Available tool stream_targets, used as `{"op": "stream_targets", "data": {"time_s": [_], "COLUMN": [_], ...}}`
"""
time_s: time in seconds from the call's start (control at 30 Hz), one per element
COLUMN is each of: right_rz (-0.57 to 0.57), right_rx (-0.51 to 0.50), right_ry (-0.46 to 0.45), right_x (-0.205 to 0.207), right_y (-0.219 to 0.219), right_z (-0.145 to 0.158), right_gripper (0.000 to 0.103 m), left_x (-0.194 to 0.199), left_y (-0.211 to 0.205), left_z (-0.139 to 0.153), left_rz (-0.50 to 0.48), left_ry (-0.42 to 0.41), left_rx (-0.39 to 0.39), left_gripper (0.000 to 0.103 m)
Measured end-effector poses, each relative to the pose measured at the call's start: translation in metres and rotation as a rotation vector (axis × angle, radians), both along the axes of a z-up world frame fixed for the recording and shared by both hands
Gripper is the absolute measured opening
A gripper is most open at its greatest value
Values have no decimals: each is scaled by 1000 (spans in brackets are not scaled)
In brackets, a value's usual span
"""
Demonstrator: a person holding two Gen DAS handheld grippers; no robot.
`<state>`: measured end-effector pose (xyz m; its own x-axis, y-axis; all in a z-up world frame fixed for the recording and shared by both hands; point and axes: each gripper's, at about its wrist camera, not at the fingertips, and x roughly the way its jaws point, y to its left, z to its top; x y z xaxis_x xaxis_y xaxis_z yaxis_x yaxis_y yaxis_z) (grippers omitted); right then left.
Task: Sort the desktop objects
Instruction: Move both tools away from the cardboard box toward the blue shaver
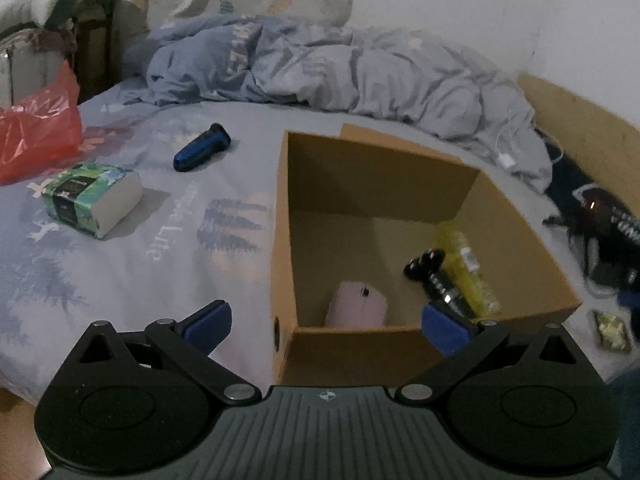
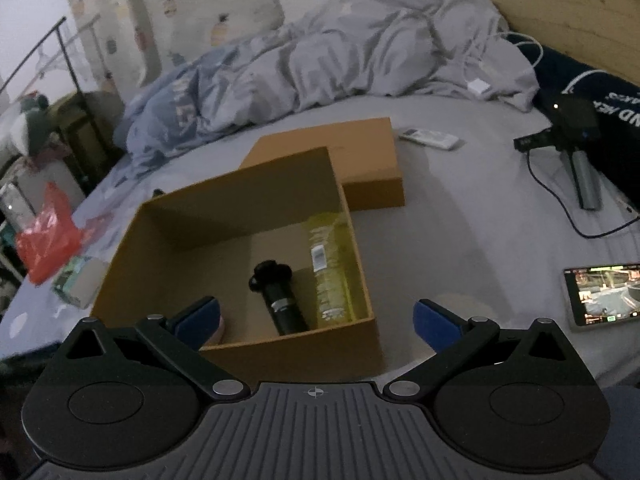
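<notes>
Left gripper (image 1: 326, 326) spread wide, nothing between the pads, hovering at the near edge of the cardboard box (image 1: 284, 216). Right gripper (image 2: 316, 318) equally wide and empty, poised over the box's near wall.

Inside already: pink mouse (image 1: 356, 306) against the near wall, black cylindrical gadget (image 2: 276, 300) lying mid-floor, yellow bottle (image 2: 328, 264) along the right wall, just beside the gadget. Box lid (image 2: 352, 160) lying flat behind, at about one o'clock in the right view.

Still out on the bedsheet (image 1: 140, 280): blue shaver (image 1: 202, 147) at eleven o'clock from the left gripper, tissue pack (image 1: 94, 198) at ten o'clock, nearer in and well apart from the box. White remote (image 2: 430, 138) at one o'clock from the right gripper, beyond the lid. Phone (image 2: 604, 296) at three o'clock, screen lit; red plastic bag (image 1: 38, 136) far left.

Looks like a between-picks moment, sorting roughly half done. Next move likely: swing left toward the tissue pack or shaver, straddle it squarely, close, lift, carry over the box wall. Soft sheet underneath, so a low approach needed for the rounded shaver. Remote better suited to the right side.
</notes>
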<state>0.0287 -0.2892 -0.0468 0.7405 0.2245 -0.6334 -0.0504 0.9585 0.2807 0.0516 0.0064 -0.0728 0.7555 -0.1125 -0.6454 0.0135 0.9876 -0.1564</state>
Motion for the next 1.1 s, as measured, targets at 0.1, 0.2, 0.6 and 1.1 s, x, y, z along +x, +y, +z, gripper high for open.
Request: {"op": "stream_targets", "data": {"time_s": [0.1,0.2,0.6,1.1], "right_rz": [-19,-43,17,106], "right_rx": [-3,-2,6,8], "right_ry": [-1,-1,-55,-137], "right_x": [6,14,55,77], "right_y": [-2,-4,22,56], "right_z": [0,2,27,73], "right_gripper": [103,103,103,103], "left_x": [2,4,10,31], "left_y": [1,5,31,81], "left_z": [-1,2,25,49], "left_rz": [9,27,65,151], "left_ry": [3,0,-76,-122], "left_rx": [3,-2,-40,-140], "left_gripper": [103,103,103,103]}}
